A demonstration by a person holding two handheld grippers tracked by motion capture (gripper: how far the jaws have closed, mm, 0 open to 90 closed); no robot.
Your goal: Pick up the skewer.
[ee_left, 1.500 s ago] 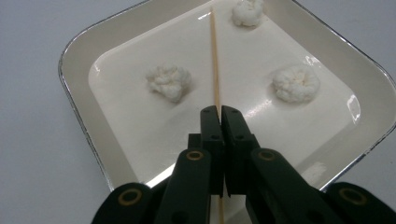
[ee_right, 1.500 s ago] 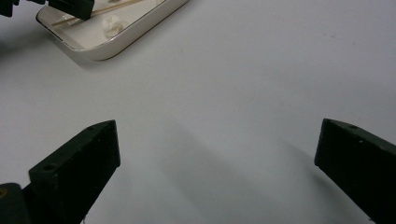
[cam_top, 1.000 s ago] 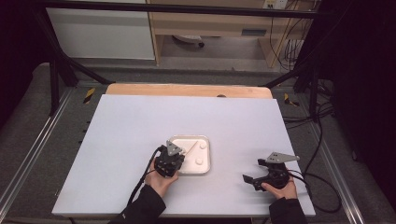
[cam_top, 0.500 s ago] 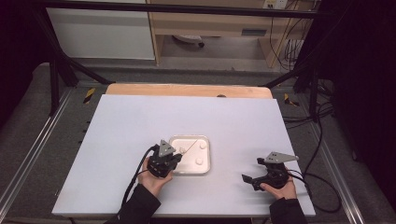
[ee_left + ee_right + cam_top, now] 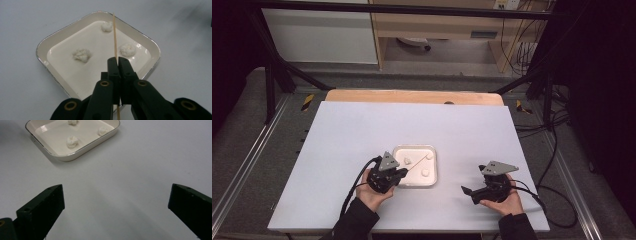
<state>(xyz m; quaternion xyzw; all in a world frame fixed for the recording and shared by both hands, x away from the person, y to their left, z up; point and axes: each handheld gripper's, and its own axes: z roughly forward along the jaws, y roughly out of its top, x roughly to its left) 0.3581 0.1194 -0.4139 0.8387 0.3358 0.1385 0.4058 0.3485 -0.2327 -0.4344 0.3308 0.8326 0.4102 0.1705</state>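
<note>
Both hands have drifted a little since a second ago: the left gripper (image 5: 398,175) has slid back toward the person along the near-left side of the white tray (image 5: 398,150), and the right gripper (image 5: 469,191) has shifted only slightly, well off the tray's right side on the pale table (image 5: 362,125). Seen along its own jaws, the left gripper (image 5: 117,60) is clamped tight on a thin wooden skewer (image 5: 115,35), which runs from between the pads out over the tray (image 5: 47,42) toward its far corner; in the high view the skewer (image 5: 418,165) lies as a pale line slanting across the tray. Three small white lumps of food (image 5: 81,54) sit apart from one another on the tray floor, one left of the skewer, one just right of it and one at the far corner beside its tip; none appears to be speared, though the tip is too fine to tell for sure. The right gripper (image 5: 116,202) hangs with its jaws spread wide and nothing between them, the tray (image 5: 75,156) ahead of it. By the look of it the skewer is picked up and aimed, so the pickup is done, while spearing the lumps, all three seemingly loose, is left.
</note>
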